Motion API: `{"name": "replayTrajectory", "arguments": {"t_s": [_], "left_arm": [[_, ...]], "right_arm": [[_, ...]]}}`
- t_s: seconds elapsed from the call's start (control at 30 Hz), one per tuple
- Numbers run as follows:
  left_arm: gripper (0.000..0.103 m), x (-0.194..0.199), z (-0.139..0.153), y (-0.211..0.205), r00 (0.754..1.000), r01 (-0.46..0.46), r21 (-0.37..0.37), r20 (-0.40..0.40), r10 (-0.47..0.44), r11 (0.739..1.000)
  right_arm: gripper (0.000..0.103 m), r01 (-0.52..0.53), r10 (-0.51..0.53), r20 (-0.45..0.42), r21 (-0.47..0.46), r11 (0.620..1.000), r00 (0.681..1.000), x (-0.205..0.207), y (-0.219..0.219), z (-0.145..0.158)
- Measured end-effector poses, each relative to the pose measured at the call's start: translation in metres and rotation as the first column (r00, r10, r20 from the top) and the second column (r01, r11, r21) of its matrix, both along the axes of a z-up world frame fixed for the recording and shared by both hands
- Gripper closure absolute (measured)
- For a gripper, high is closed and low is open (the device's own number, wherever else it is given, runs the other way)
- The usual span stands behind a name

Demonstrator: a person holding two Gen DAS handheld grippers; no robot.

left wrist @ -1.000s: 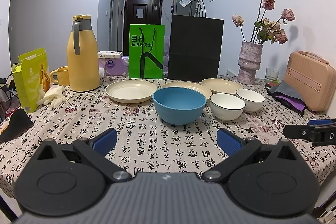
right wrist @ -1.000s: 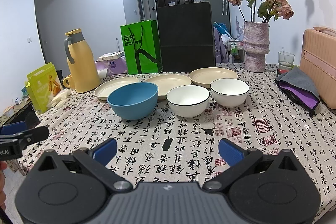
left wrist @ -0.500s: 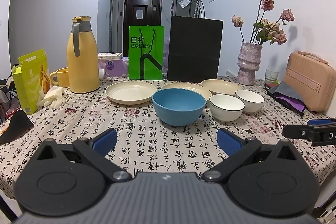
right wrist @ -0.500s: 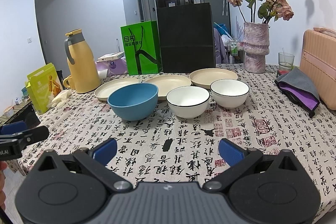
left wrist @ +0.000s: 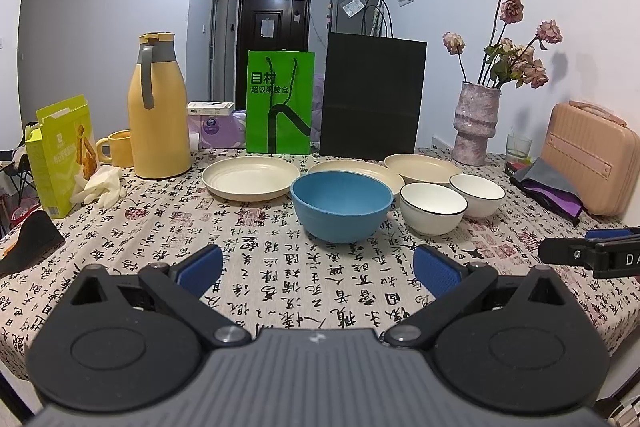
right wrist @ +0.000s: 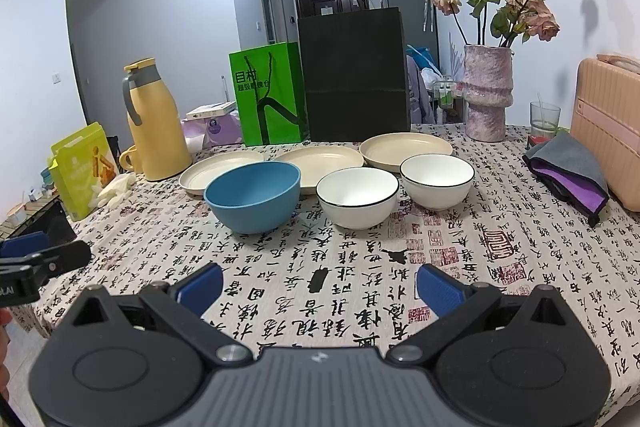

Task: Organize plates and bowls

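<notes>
A blue bowl [left wrist: 341,207] [right wrist: 254,195] stands mid-table, with two white black-rimmed bowls to its right, one nearer [left wrist: 433,202] [right wrist: 357,197] and one farther right [left wrist: 477,190] [right wrist: 437,181]. Behind them lie three cream plates in a row: left [left wrist: 250,178] [right wrist: 218,171], middle [left wrist: 356,169] [right wrist: 320,159], right [left wrist: 422,167] [right wrist: 405,149]. My left gripper [left wrist: 318,269] hovers open above the near tablecloth, empty, in front of the blue bowl. My right gripper [right wrist: 318,285] is open and empty too, in front of the white bowls.
A yellow thermos [left wrist: 158,107], mug [left wrist: 118,148], green box [left wrist: 62,155] and gloves [left wrist: 102,185] stand left. Green bag [left wrist: 279,103] and black bag [left wrist: 372,99] stand behind the plates. Vase [left wrist: 476,123], glass [left wrist: 519,147], folded cloth [left wrist: 548,187] and pink case [left wrist: 590,157] sit right.
Both grippers have dropped a little lower, so the dishes appear slightly higher in the views. Nothing on the table moved and both stay open.
</notes>
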State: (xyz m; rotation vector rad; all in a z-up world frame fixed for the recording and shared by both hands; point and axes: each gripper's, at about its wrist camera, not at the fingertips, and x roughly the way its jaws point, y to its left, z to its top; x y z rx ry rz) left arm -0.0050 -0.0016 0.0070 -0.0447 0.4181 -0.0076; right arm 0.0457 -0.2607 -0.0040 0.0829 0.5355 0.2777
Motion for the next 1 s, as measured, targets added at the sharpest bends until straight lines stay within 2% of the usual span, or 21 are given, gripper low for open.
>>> {"name": "replayTrajectory", "arguments": {"t_s": [0.47, 0.63, 1.0], "left_arm": [[0.000, 0.000, 0.001, 0.000, 1.000, -0.003, 0.001, 0.001, 0.003, 1.000], [0.000, 0.010, 0.010, 0.000, 1.000, -0.018, 0.005, 0.009, 0.018, 1.000], [0.000, 0.025, 0.009, 0.008, 0.998, -0.056, -0.009, 0.032, 0.056, 0.998]], "right_arm": [[0.000, -0.004, 0.004, 0.015, 0.012, 1.000, 1.000, 0.006, -0.001, 0.000], [0.000, -0.018, 0.018, 0.023, 0.016, 1.000, 1.000, 0.012, 0.000, 0.000], [0.000, -0.066, 0.065, 0.034, 0.028, 0.997, 0.997, 0.034, 0.014, 0.003]]}}
